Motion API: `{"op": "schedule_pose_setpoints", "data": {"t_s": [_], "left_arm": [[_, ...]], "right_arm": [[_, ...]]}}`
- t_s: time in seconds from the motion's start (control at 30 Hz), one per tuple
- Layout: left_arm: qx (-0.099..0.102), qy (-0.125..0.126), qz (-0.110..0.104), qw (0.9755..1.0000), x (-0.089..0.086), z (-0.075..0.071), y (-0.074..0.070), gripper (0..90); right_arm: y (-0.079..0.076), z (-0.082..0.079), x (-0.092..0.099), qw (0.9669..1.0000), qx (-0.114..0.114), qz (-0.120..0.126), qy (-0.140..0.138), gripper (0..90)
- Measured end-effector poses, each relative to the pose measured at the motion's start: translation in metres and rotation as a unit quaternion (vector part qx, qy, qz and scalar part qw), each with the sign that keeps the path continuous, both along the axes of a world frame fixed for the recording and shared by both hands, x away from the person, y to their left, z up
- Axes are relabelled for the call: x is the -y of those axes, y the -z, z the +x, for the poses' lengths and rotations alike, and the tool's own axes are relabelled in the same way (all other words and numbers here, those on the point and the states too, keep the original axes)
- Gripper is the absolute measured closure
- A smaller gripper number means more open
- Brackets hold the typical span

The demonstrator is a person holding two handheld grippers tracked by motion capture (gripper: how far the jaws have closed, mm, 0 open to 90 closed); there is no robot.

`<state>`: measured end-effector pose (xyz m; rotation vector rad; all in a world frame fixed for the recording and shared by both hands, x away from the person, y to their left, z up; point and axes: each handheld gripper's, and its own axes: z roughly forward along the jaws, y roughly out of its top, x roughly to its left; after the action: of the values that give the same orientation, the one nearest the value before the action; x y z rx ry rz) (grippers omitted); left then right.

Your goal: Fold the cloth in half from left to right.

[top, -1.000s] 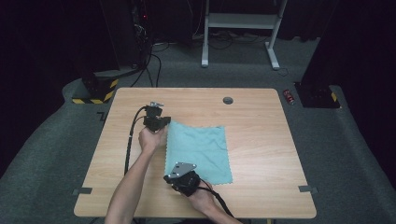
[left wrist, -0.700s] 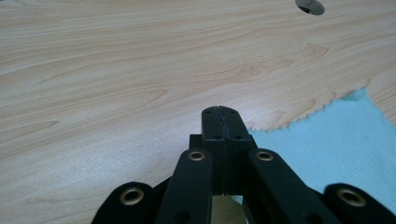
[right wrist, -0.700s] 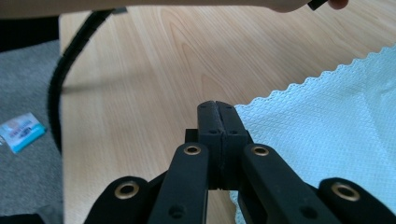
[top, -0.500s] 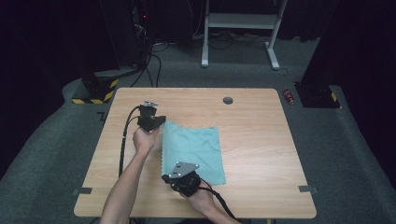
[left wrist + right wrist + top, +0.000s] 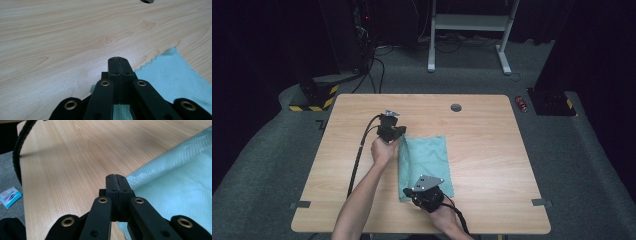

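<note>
I am folding the teal cloth, which lies near the middle of the wooden surface, closer to my side. My left tool sits at the cloth's far left corner and my right tool at its near left corner, so both ends of one edge travel together and the fold stays straight. In each gripper view the jaws are pressed fully together with cloth running out from under them; I judge each pinches a corner, though the tool bodies hide the actual bite. A raised roll of cloth along the left side suggests the edge is doubled over. A dark round spot sits well apart, toward the far edge.
</note>
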<state>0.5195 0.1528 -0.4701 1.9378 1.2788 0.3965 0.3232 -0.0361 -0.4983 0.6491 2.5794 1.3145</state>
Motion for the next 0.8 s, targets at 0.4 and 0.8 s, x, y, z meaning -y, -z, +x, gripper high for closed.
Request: {"op": "schedule_pose_setpoints", "data": {"t_s": [0.4,0.8], "left_arm": [[0.000,0.015,0.000,0.9999,0.019,0.004,0.003,90.0],[-0.003,0.036,0.015,0.9992,0.047,0.010,0.008,90.0]], "right_arm": [[0.006,0.000,0.027,0.9995,-0.005,0.007,0.031,90.0],[0.014,-0.001,0.055,0.9980,-0.010,0.004,0.062,90.0]]}}
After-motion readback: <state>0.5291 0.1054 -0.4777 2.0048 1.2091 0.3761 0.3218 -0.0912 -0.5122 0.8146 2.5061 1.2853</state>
